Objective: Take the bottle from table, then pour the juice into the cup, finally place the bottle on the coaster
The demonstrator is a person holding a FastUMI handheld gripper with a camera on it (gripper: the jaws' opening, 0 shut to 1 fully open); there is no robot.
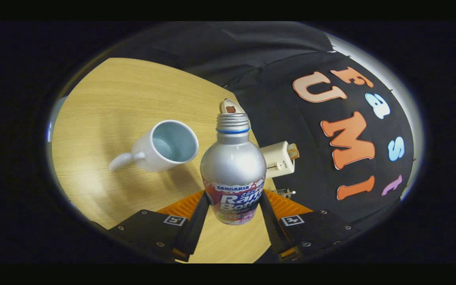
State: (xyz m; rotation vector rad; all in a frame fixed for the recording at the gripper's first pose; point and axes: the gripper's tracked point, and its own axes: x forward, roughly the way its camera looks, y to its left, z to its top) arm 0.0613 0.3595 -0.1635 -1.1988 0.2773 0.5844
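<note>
I have the claw [232, 208] closed on the silver bottle [233, 166], both fingers pressing its labelled lower body. Its neck is uncapped. The white cup [164, 146] sits on the tabletop [109, 103] just left of the bottle, its mouth facing me.

Light wood table [105, 99]; black cloth wall [275, 51] beyond it.

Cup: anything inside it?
The cup lies tipped toward the camera on the table, beside the bottle that the tool grips. The visible inner wall looks bare and pale; the deepest part is too shaded to judge.
</note>
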